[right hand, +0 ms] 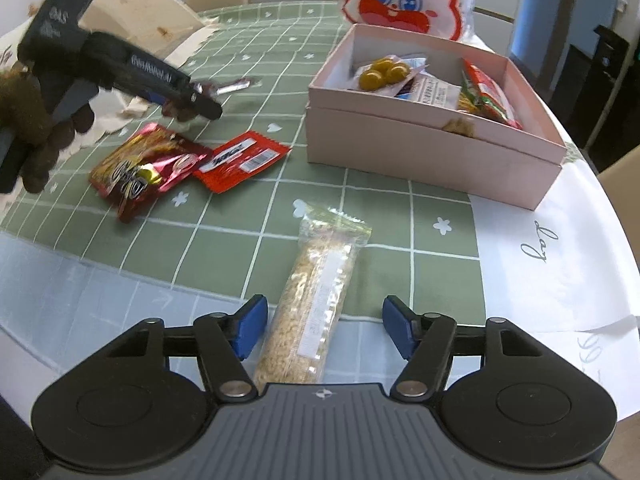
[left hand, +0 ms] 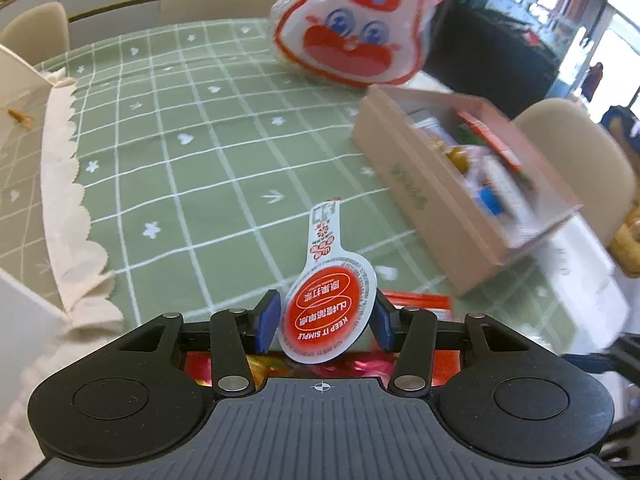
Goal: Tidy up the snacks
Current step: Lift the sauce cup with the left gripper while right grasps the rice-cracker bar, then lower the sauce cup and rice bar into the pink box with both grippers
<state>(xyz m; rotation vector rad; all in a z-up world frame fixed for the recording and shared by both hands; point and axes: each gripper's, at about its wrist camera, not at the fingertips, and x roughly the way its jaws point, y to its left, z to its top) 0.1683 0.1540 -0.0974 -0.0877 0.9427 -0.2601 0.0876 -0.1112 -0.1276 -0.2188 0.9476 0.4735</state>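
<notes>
Red-and-white round-lidded jelly cup (left hand: 328, 316) pinched in my left gripper (left hand: 326, 320) | my right gripper (right hand: 325, 330) spread over oat bar (right hand: 316, 304) | pink box (right hand: 424, 148) near, green tablecloth (right hand: 280, 120) bare between.

In the left wrist view the pink box (left hand: 452, 200) at 3 o'clock smears with motion, its packets unreadable; the foil packets (left hand: 320, 368) at 6 o'clock hide behind the round snack cup (left hand: 328, 316); in the right wrist view the cereal bar (right hand: 308, 312) slips behind the housing; the left hand-held gripper (right hand: 192, 98) at 10 o'clock blurs.
</notes>
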